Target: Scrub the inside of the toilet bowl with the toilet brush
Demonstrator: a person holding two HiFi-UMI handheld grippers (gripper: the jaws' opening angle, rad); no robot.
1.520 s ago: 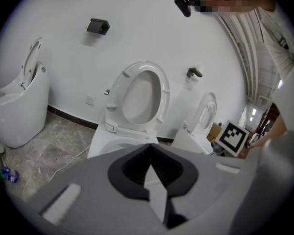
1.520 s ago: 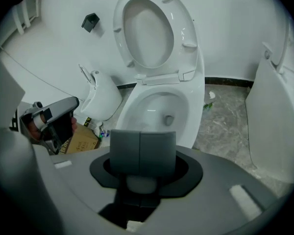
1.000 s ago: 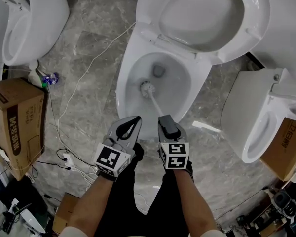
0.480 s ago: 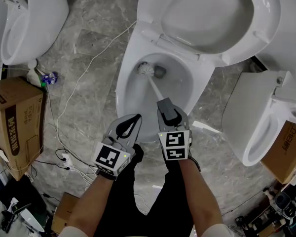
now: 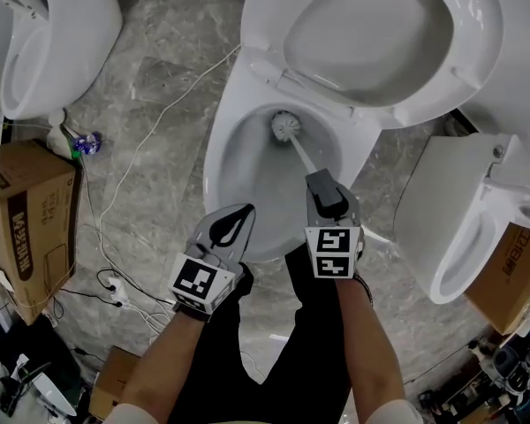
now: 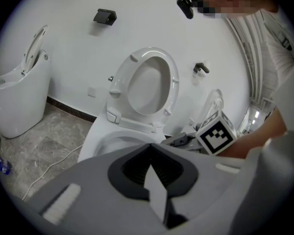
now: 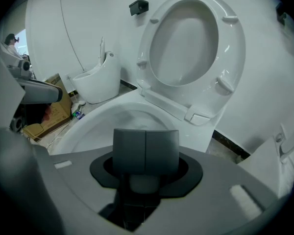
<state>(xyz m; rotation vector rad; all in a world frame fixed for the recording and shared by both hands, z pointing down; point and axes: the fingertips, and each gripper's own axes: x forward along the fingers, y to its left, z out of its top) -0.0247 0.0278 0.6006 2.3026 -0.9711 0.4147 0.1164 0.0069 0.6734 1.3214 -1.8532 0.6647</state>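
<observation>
Toilets: three stood on the floor, a middle one, one at its left edge, one at its right edge.
Toilet brush: one.
Grippers: two, left gripper, right gripper.
Cardboard boxes: three, left box, right box, bottom box.
Black wall fittings: three.

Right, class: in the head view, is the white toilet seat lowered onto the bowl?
No, the white oval toilet seat stands raised, leaving the white ceramic toilet bowl open.

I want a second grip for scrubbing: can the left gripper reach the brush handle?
Probably yes. The left gripper hangs shut and empty beside the right gripper, and the brush handle lies open above the bowl; its jaws must open first.
</observation>
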